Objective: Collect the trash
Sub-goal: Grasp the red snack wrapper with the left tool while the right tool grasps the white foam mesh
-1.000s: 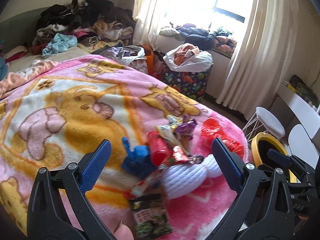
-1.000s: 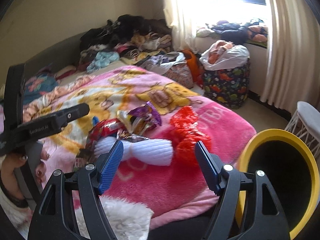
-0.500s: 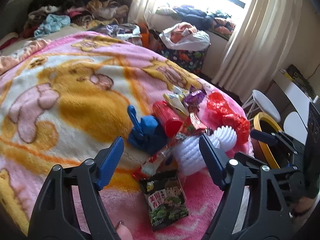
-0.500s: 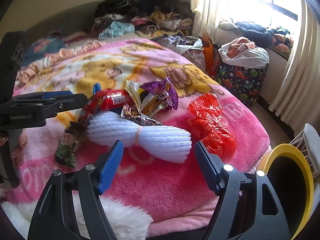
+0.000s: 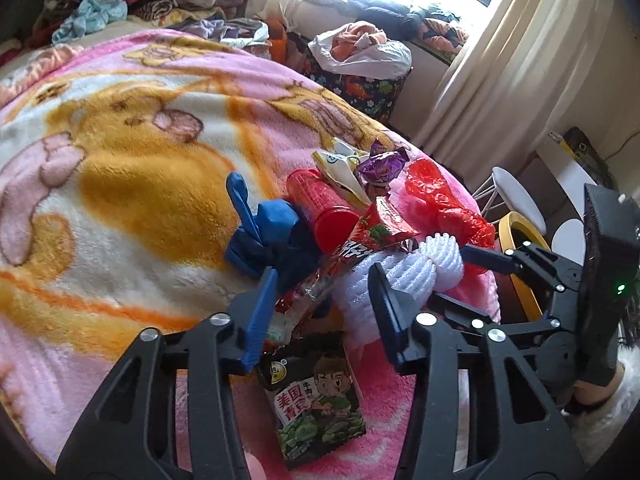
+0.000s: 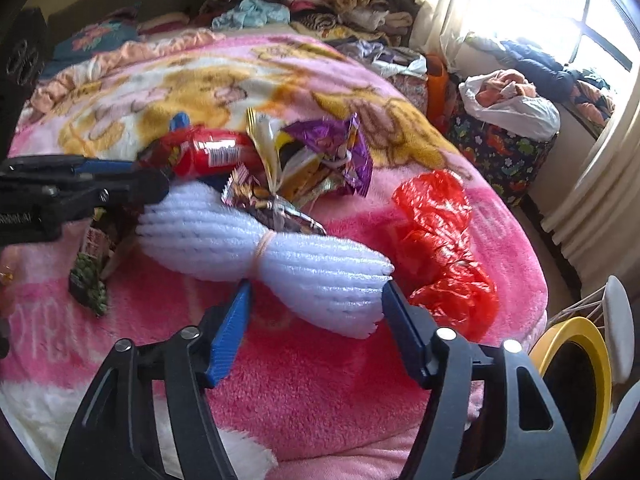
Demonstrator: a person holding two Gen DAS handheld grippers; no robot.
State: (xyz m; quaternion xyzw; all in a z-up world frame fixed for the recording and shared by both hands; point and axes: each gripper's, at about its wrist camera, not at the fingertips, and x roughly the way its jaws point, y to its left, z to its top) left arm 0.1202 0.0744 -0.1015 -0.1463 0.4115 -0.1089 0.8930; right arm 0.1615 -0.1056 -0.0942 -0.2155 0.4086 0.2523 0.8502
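A heap of trash lies on the pink blanket [image 5: 120, 184]: a blue glove [image 5: 276, 228], a red tube [image 5: 324, 208], a long red wrapper [image 5: 360, 240], a green snack packet [image 5: 320, 396], a white foam net [image 6: 280, 256], a red plastic bag [image 6: 440, 248] and a purple wrapper [image 6: 332, 148]. My left gripper [image 5: 324, 276] is closing; the red wrapper lies between its jaws, unpressed. My right gripper [image 6: 316, 288] is closing too, its jaws straddling the foam net's right half without squeezing it. Each gripper shows in the other view: left gripper [image 6: 132, 178], right gripper [image 5: 464, 280].
A yellow-rimmed bin [image 6: 568, 328] stands on the floor past the bed's corner, beside a white stool [image 5: 516, 196]. A patterned basket [image 5: 360, 76] stuffed with clothes sits by the curtain. Piled clothes [image 6: 320, 8] cover the bed's far end.
Both grippers have sunk and tipped down onto the trash heap. The left jaws narrowed a lot around the red wrapper. The right jaws narrowed around the foam net.
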